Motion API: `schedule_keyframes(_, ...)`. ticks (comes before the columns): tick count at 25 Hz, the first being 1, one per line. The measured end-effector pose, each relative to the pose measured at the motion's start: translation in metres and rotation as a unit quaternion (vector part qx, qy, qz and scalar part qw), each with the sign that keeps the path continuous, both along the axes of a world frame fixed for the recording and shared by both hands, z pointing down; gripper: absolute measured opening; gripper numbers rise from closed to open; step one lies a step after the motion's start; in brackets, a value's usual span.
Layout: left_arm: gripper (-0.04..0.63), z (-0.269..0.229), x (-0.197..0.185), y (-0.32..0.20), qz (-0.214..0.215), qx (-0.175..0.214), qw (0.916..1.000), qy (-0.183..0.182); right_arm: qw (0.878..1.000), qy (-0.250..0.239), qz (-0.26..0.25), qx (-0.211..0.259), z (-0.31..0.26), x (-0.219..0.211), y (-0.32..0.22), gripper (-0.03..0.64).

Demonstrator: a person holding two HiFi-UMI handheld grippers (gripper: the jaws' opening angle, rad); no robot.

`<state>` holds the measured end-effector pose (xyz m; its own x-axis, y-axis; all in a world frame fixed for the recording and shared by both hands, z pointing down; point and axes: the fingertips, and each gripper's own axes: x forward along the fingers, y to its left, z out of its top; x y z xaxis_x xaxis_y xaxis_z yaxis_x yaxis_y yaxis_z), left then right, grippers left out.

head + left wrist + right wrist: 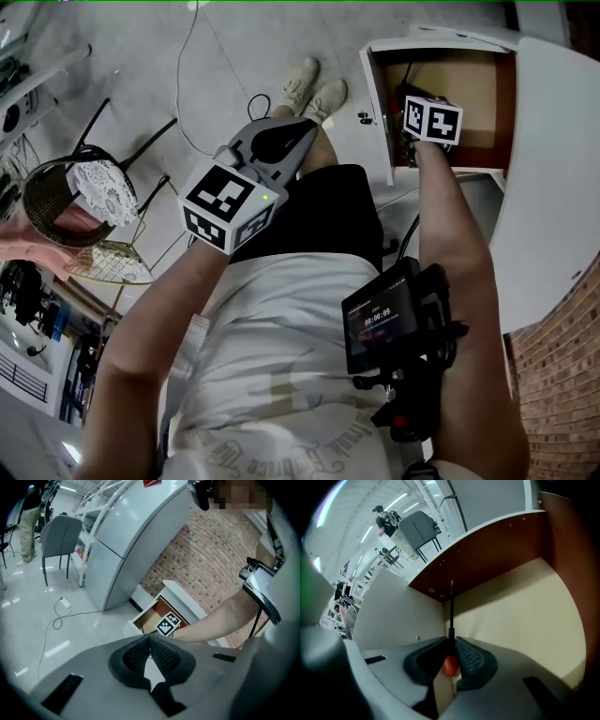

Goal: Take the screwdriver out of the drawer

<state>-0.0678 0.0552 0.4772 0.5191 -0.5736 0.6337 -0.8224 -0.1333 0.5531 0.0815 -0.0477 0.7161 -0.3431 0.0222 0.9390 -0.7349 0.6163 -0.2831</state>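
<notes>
The drawer (487, 94) stands pulled out, with brown walls and a pale bottom (520, 620). My right gripper (451, 641) is down inside it, shut on the screwdriver (451, 613). The screwdriver's orange-red handle sits between the pads and its black shaft points ahead toward the drawer's corner. In the head view only the right gripper's marker cube (432, 119) shows over the drawer. My left gripper (150, 638) is shut with nothing in it, held in front of the body (281, 141), left of the drawer (150, 616).
A wire chair with a lace cushion (89, 187) stands to the left. A cable (58, 616) lies on the grey floor. A white cabinet (126, 541) and a brick wall (206, 550) flank the drawer. A screen device (394, 323) is strapped to the right forearm.
</notes>
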Motion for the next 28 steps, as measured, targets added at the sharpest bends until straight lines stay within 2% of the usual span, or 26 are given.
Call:
schedule_keyframes(8,0.021,0.009,0.012,0.003,0.052,-0.002,0.9987,-0.002,1.000,-0.014,0.010,0.011,-0.003,0.004,0.011,0.069)
schedule_keyframes(14,0.021,-0.010,0.026,0.002,0.086,0.008,0.9962,-0.009,0.999,-0.037,0.009,0.031,-0.034,0.009,0.012,0.069)
schedule_keyframes(21,0.021,-0.016,0.035,-0.008,0.114,0.016,0.9931,-0.021,0.997,-0.054,0.028,0.048,-0.049,0.013,0.013,0.069)
schedule_keyframes(28,0.021,-0.027,0.044,-0.014,0.122,0.023,0.9918,-0.030,0.995,-0.063,0.035,0.076,-0.070,0.027,0.012,0.068)
